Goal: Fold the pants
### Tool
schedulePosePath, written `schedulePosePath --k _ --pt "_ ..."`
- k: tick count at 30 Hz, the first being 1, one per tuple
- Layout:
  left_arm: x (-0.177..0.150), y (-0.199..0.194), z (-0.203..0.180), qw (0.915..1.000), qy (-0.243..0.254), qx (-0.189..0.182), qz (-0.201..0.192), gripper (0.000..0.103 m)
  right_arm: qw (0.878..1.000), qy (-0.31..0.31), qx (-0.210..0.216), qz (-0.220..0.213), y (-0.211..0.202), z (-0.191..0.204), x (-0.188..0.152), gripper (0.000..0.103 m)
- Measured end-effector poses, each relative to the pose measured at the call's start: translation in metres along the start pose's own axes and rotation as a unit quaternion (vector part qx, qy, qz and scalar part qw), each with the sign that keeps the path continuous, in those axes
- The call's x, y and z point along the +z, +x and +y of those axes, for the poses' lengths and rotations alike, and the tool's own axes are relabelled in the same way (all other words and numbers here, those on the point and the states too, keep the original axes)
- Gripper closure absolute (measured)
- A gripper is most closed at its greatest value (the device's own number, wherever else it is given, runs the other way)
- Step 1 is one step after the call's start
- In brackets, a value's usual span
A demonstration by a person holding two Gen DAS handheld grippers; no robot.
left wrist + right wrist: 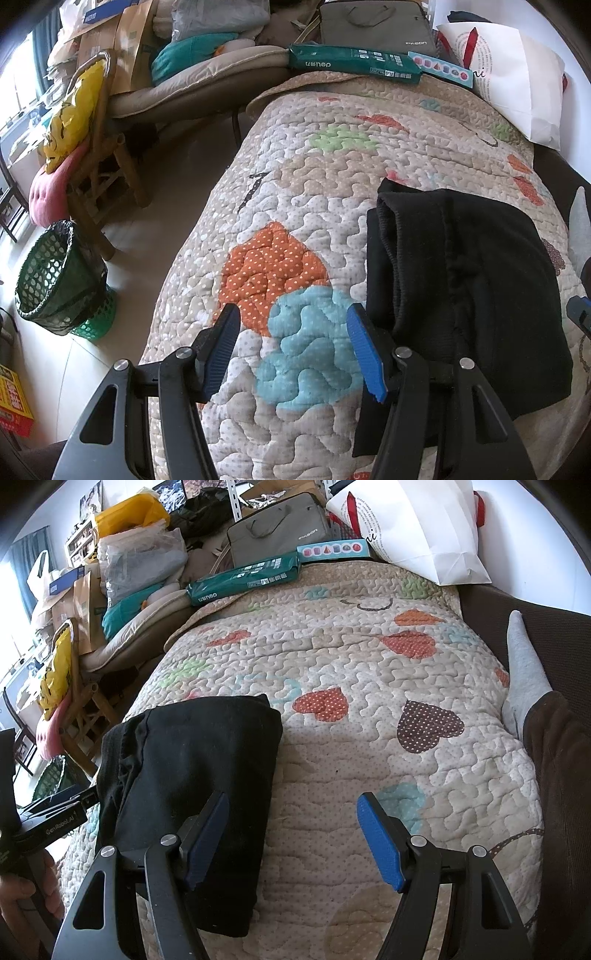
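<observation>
Black pants [469, 288] lie folded into a compact rectangle on the quilted bedspread [314, 184], waistband ribbing showing at the left edge. My left gripper [295, 350] hovers open over the quilt just left of the pants, nothing between its blue pads; its right finger stands against the pants' left edge. In the right wrist view the same pants [192, 775] lie at the lower left. My right gripper [295, 838] is open over bare quilt [369, 664], its left finger over the pants' right edge. The left gripper's body [48, 823] shows at the far left, held by a hand.
A white paper bag [517, 85], a green paper pack [354, 62] and a grey case [373, 22] sit at the bed's far end. A person's leg with a grey sock [524, 672] lies along the right side. A green basket [55, 284] and cluttered chair [96, 166] stand left.
</observation>
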State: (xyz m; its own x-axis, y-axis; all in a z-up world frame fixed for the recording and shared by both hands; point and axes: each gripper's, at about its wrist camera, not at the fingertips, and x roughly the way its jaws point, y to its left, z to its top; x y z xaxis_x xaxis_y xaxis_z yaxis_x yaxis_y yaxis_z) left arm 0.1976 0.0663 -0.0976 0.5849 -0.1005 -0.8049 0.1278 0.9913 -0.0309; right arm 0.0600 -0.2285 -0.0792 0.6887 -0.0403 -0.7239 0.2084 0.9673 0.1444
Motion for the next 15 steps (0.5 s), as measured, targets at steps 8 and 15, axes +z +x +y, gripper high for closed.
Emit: schedulePosePath --k 8,15 --pt "0.002 0.000 0.004 0.9998 -0.011 -0.014 -0.001 0.044 1.000 0.014 0.003 0.000 0.000 -0.005 0.001 0.026" --pt "0.013 0.001 0.018 0.9942 -0.058 -0.089 0.013 0.042 0.998 0.057 0.022 0.011 0.003 -0.020 0.001 0.026"
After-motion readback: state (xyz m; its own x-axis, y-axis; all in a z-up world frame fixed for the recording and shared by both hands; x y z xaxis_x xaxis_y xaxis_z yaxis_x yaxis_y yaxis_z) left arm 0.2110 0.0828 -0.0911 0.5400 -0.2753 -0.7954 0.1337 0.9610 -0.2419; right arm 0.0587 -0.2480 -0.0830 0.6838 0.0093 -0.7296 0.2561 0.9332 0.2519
